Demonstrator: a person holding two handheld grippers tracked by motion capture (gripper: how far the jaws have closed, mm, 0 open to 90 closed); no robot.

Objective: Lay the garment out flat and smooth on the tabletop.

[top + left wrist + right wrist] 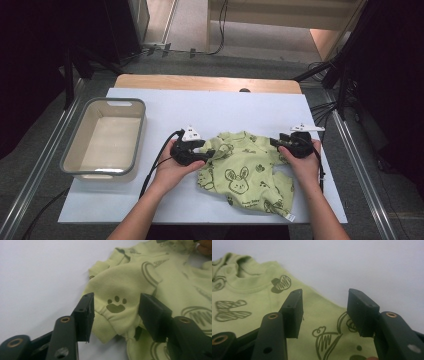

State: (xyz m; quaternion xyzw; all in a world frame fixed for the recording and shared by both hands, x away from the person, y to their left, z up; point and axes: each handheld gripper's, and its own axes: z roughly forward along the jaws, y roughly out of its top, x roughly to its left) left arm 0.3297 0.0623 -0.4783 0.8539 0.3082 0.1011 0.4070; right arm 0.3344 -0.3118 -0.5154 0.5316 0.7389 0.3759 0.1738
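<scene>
While the light green printed baby shirt (pixel 245 172) lies crumpled on the white table (pixel 210 107), just in front of the person and well apart from the grey plastic tub (pixel 75 155) at the table's left, both hands sit at its upper corners. The left gripper (pixel 204 151) is at the garment's left edge; in the left gripper view its jaws stand spread on either side of a sleeve cuff (pixel 113 315) with a paw print, the cloth lying between the pads but not visibly squeezed. The right gripper (pixel 278 143) is at the opposite shoulder; in the right gripper view its jaws are likewise spread, hovering low over the shoulder seam (pixel 322 307) with the neckline (pixel 244 267) off to its left, and nothing is pinched. The shirt's width runs roughly left to right between the two tools, its hem trailing toward the person. Judging from this, the coming move is a two-point pick-up to spread or fold the shirt: each sleeve lies straight ahead of its own jaws, so each hand need only close where it is. The left looks nearer to a grip, since the cuff is already between its pads.
</scene>
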